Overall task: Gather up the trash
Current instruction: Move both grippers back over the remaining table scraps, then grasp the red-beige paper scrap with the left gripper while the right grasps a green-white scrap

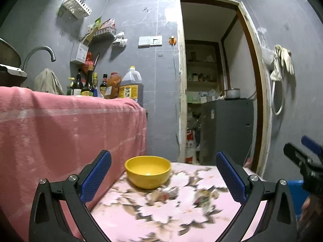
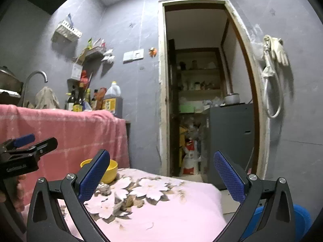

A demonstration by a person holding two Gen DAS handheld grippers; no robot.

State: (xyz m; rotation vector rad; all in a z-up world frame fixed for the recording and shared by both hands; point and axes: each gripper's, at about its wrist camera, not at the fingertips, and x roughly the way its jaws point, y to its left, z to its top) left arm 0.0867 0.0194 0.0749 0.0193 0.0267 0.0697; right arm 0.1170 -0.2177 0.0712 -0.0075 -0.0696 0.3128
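Observation:
A small table under a pink floral cloth carries a yellow bowl. Just in front of the bowl lies a crumpled wrapper, with a second scrap to its right; both are blurred and hard to separate from the flower print. My left gripper is open above the near table edge, nothing between its blue pads. My right gripper is open too and holds nothing. In its view the bowl is half hidden behind the left finger, with a crumpled scrap beside it.
A blue bin stands on the floor at the table's right. A higher counter draped in pink cloth rises on the left, with bottles and a tap. An open doorway lies behind the table.

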